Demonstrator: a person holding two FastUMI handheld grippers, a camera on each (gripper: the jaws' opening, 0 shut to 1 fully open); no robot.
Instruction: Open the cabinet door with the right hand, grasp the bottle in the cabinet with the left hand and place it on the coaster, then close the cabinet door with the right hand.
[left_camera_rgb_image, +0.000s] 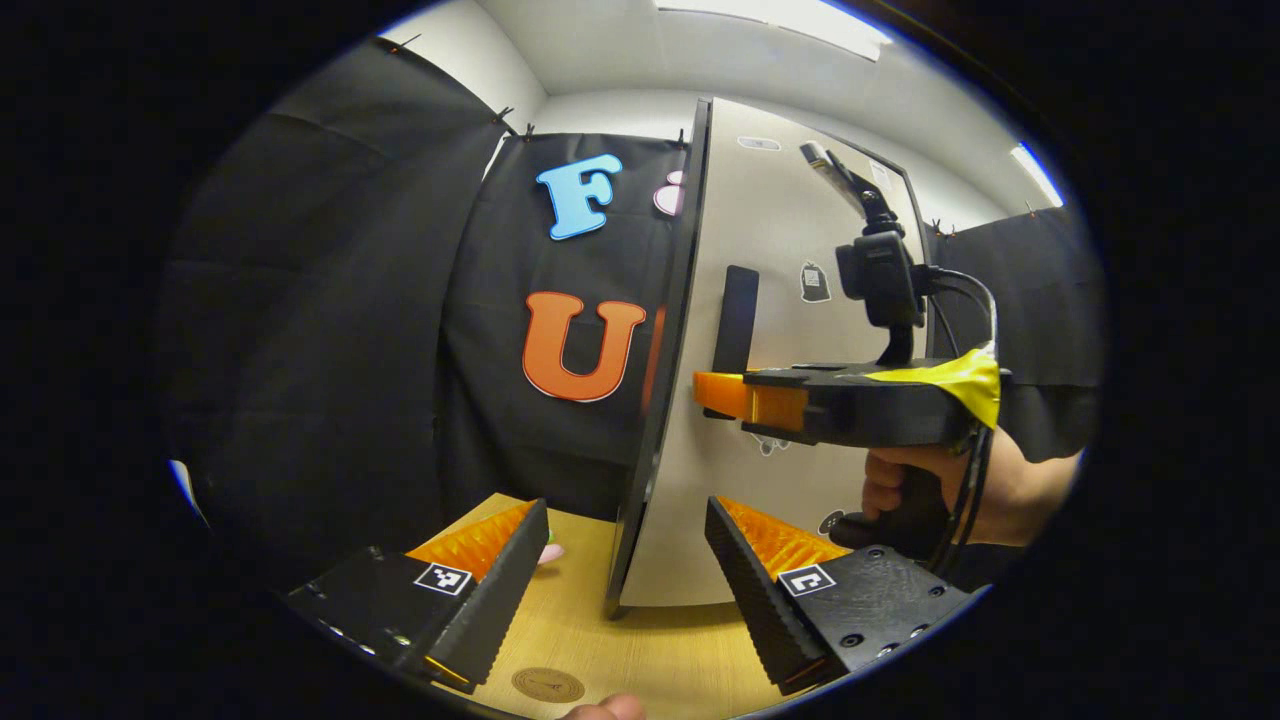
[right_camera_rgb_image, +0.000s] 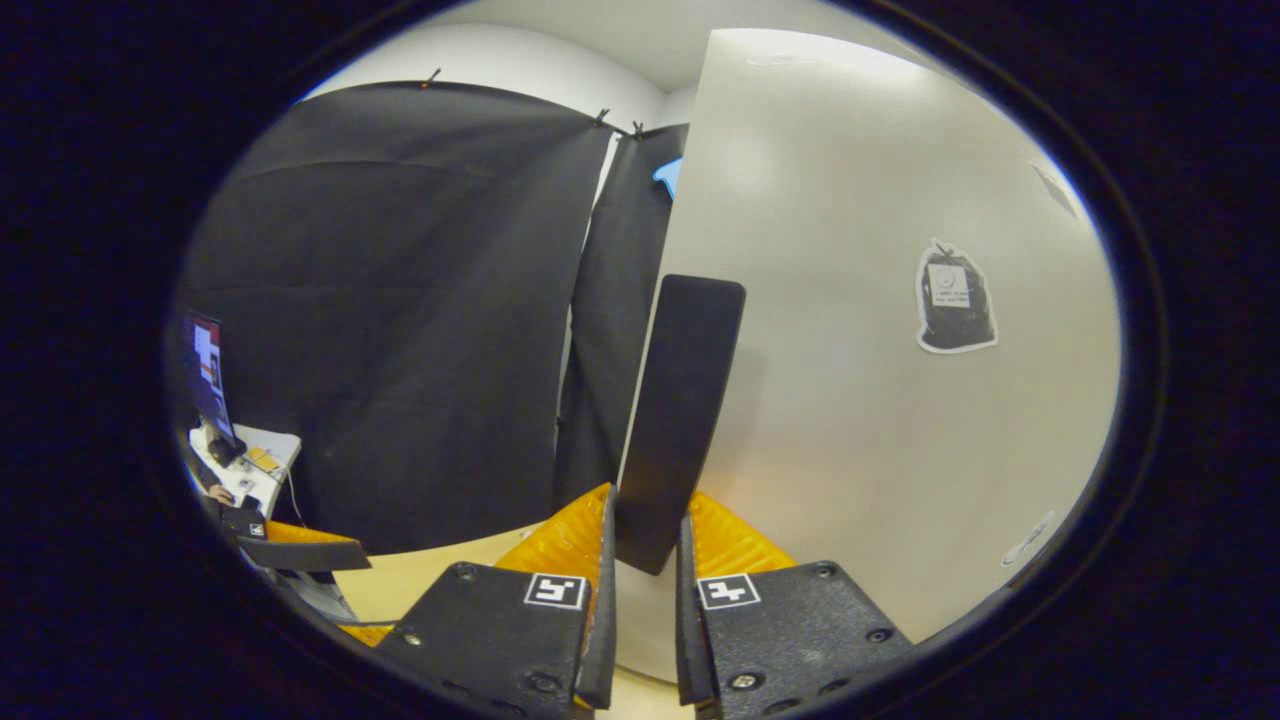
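A light wooden tabletop (left_camera_rgb_image: 600, 630) runs under both grippers, with the black cloth wall (left_camera_rgb_image: 330, 330) of the booth hung behind it and a white ceiling above. Nearest in the left gripper view, the left gripper (left_camera_rgb_image: 625, 590) hangs low over the table with its fingers spread wide and nothing between them. Just in front of them, near the bottom edge, lies a round brown coaster (left_camera_rgb_image: 547, 684), bare.

Beyond that stands the cabinet door (left_camera_rgb_image: 790, 330), a pale panel seen nearly edge-on, so it looks to be swung partly out. The right gripper (left_camera_rgb_image: 722, 392), held in a hand (left_camera_rgb_image: 950, 490), reaches in from the right at the dark vertical handle (left_camera_rgb_image: 736, 320). In the right gripper view the right gripper's own fingers (right_camera_rgb_image: 600, 560) sit either side of the lower end of that handle (right_camera_rgb_image: 680, 420) and appear clenched on it.

So the task is in its first step: the door is gripped and seems to be coming open. The bottle is presumably inside the cabinet, hidden behind the door; a small pink-and-green thing (left_camera_rgb_image: 550, 550) shows past the left finger, too little of it to identify. Taking the bottle, setting it on the coaster and closing the door are all still to do.

Small stickers (right_camera_rgb_image: 955, 300) dot the door, one shaped like a dark bag; their print is too small to read, as is the coaster's emblem.
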